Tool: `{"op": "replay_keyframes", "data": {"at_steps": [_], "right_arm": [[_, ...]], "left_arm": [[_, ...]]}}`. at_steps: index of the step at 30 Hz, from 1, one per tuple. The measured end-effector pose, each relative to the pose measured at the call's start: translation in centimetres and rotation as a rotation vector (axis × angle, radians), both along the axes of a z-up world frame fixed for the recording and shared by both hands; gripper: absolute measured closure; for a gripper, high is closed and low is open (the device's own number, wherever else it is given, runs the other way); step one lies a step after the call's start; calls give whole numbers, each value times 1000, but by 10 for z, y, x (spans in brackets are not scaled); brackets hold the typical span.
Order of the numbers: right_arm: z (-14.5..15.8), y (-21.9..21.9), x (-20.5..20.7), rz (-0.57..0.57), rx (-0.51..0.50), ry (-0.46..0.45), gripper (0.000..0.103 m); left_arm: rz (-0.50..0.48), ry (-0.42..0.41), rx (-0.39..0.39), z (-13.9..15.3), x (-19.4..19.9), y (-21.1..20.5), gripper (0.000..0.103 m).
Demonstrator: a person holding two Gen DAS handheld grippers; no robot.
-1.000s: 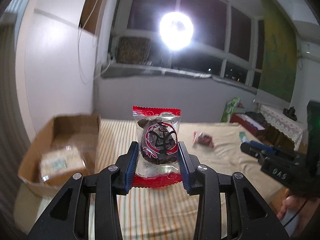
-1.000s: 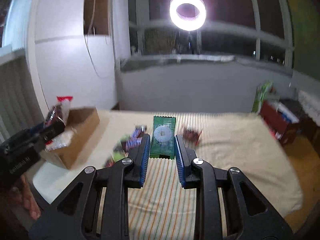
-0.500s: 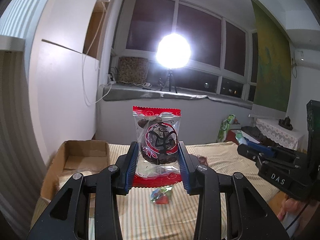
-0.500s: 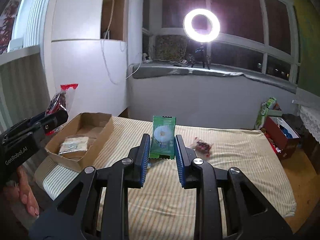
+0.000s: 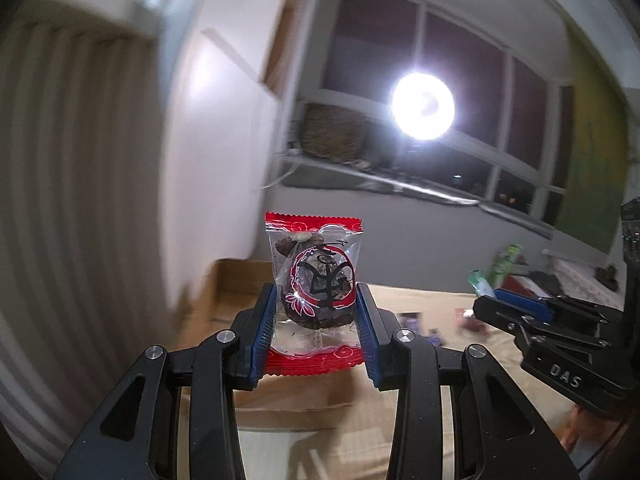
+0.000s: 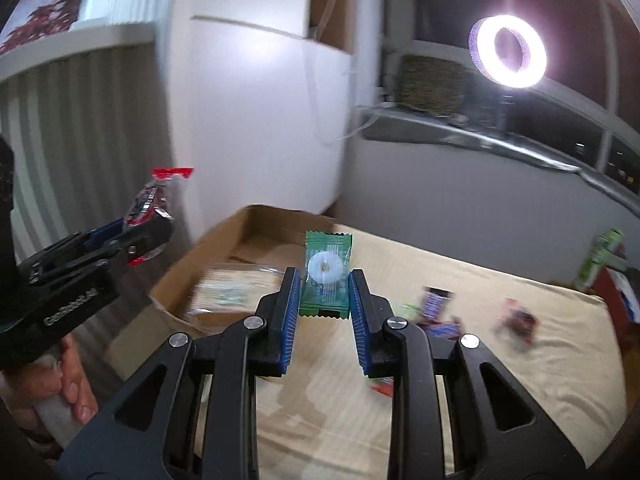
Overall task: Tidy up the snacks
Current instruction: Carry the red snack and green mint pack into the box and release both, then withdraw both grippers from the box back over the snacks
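Note:
My left gripper (image 5: pixel 316 300) is shut on a red-edged clear snack packet (image 5: pixel 314 280) with a dark round sweet inside, held upright in the air. The same packet (image 6: pixel 154 200) shows at the left of the right wrist view, in the left gripper (image 6: pixel 148 236). My right gripper (image 6: pixel 325 288) is shut on a green packet (image 6: pixel 327 274) with a white disc on it. An open cardboard box (image 6: pixel 256 236) lies just beyond both grippers, on the left end of the bed; a pale wrapped pack (image 6: pixel 232 288) lies inside. In the left wrist view the box (image 5: pixel 236 280) sits behind the held packet.
A beige striped bed cover (image 6: pixel 500 360) carries several loose snacks, such as a purple one (image 6: pixel 436 300) and a dark red one (image 6: pixel 520 320). A white cabinet (image 6: pixel 256 120) stands behind the box. A ring light (image 6: pixel 507 51) glares at the window. A hand (image 6: pixel 76 392) grips the left handle.
Both grippers have swung left toward the cardboard box, each keeping its packet. The box now lies straight ahead of them and the white cabinet fills more of both views.

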State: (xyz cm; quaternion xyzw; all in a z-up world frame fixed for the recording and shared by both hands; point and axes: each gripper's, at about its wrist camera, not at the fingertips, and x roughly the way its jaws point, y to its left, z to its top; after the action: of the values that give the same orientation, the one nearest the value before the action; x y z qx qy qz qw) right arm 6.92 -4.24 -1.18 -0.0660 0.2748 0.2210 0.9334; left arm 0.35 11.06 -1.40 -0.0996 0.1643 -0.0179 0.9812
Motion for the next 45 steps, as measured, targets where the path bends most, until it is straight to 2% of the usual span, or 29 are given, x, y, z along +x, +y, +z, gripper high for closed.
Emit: {"op": "replay_keyframes", "data": {"at_steps": [3, 6, 10, 20, 22, 23, 24, 25, 26, 30, 35, 38, 42, 45], "right_arm": [[-7, 24, 10, 51, 10, 16, 78], [-17, 38, 18, 75, 13, 32, 78], [-37, 47, 32, 88, 21, 77, 78], [-111, 68, 56, 164, -20, 260, 77], [-112, 66, 54, 153, -26, 244, 64], [-113, 65, 52, 152, -25, 248, 60], [-112, 66, 52, 155, -30, 248, 60], [-113, 67, 51, 157, -38, 245, 60], [-114, 69, 50, 152, -42, 242, 60], [-115, 74, 47, 143, -27, 239, 60], [-109, 78, 43, 142, -25, 237, 60], [-98, 67, 37, 110, -2, 199, 59], [-80, 46, 28, 66, -4, 128, 38], [-70, 28, 23, 32, 15, 96, 32]], "left_arm": [[49, 30, 1, -6, 7, 24, 66], [60, 42, 11, -7, 15, 31, 66], [31, 73, 23, -10, 32, 31, 66], [-29, 268, -21, -69, 70, 28, 65], [-30, 299, -16, -76, 75, 25, 64], [-25, 307, -5, -78, 75, 25, 51], [-14, 305, 5, -78, 74, 25, 32], [4, 287, 9, -76, 70, 26, 24], [20, 265, 10, -75, 66, 29, 21], [5, 257, -14, -72, 52, 42, 21], [59, 238, 7, -67, 42, 50, 21], [73, 238, 4, -66, 41, 52, 21], [71, 201, 7, -52, 29, 49, 21], [58, 172, 34, -41, 25, 36, 21]]}}
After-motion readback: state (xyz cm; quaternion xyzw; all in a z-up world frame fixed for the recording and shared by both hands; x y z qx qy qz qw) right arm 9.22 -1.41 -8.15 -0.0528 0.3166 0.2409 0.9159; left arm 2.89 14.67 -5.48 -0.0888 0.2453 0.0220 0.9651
